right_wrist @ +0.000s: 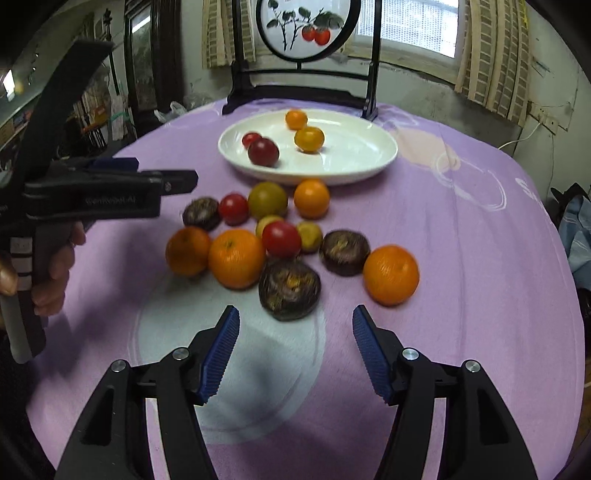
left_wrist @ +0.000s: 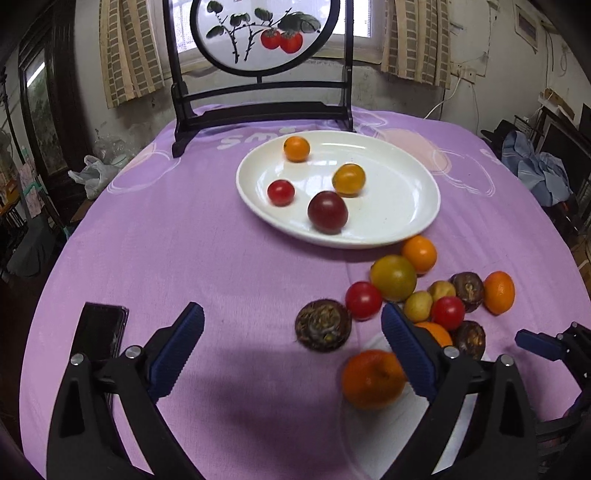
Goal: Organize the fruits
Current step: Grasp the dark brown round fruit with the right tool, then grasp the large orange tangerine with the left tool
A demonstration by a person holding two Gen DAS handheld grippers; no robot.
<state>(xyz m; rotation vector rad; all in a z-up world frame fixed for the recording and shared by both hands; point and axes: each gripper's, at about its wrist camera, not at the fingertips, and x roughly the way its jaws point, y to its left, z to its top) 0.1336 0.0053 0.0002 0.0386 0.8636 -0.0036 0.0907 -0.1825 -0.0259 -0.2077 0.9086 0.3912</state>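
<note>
The fruits sit in two groups on the purple tablecloth [right_wrist: 461, 258]. Four are on the white plate [right_wrist: 354, 155] near the far edge of the table: a dark red plum [right_wrist: 263, 152], a small red tomato [right_wrist: 250, 139], and two small oranges [right_wrist: 308, 139], well apart from each other. The rest lie in a loose pile [right_wrist: 280, 236] on the cloth just in front of the plate: oranges, red tomatoes, a green-yellow fruit, little yellow ones and dark brown rough ones, many touching.

The left gripper [left_wrist: 291, 332] is wide open and holds nothing; one brown fruit [left_wrist: 322, 325] lies between its fingers. The right gripper [right_wrist: 295, 332] is wide open too, empty, just in front of another brown fruit [right_wrist: 289, 288].

A black phone [left_wrist: 98, 332] lies near the left edge. A dark wooden stand with a round fruit painting [right_wrist: 308, 29] is behind the plate.
</note>
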